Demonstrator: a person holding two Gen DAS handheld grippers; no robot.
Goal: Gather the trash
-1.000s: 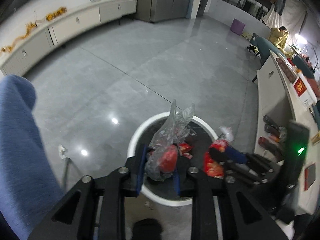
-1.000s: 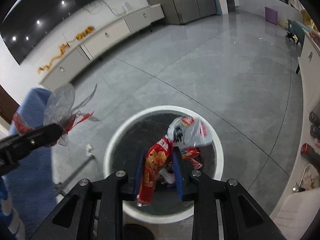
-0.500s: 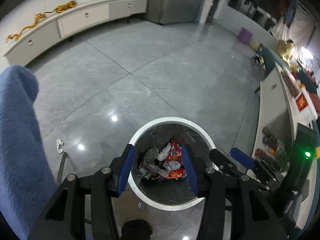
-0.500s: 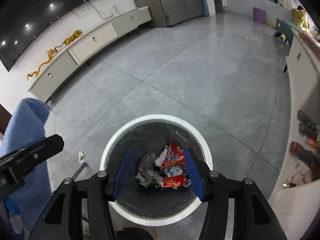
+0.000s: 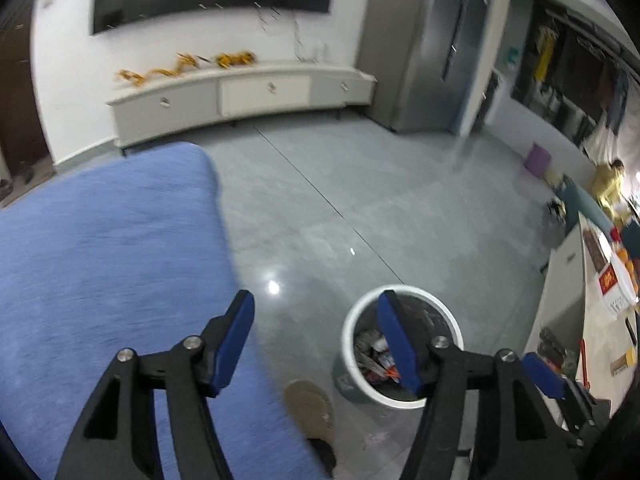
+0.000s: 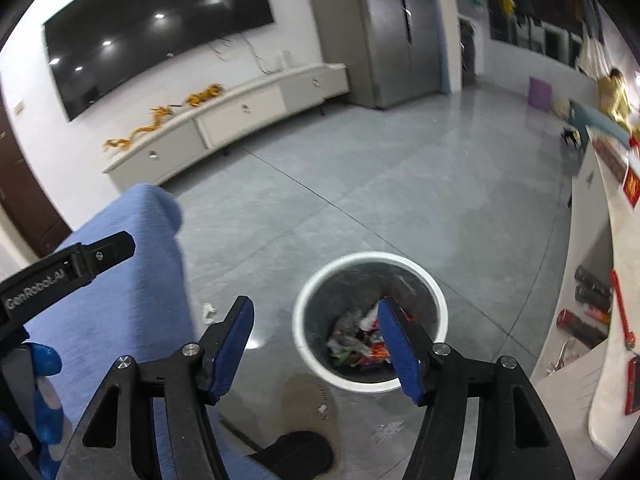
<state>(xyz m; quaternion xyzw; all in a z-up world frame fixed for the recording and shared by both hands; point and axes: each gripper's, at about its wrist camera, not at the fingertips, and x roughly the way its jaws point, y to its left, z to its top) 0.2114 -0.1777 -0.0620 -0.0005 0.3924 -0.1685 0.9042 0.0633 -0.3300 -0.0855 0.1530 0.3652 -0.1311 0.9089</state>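
Observation:
A round white-rimmed trash bin (image 5: 400, 290) stands on the grey floor and holds several crumpled wrappers (image 6: 360, 344); it also shows in the right wrist view (image 6: 370, 257). My left gripper (image 5: 316, 338) is wide open and empty, raised above the floor, left of the bin. My right gripper (image 6: 316, 338) is wide open and empty, above and just left of the bin. The left gripper's black finger (image 6: 80, 264) shows at the left in the right wrist view. A small white scrap (image 6: 208, 312) lies on the floor beside the blue cushion.
A blue cushioned seat (image 5: 100, 260) fills the left side. A white counter (image 6: 612, 320) with bottles and red items runs along the right. A low white cabinet (image 5: 240, 96) and a dark screen line the far wall. Small white bits (image 6: 386, 428) lie in front of the bin.
Both grippers let their wrappers drop into the bin, opened wide, and have since risen and tilted up and left, away from the bin.

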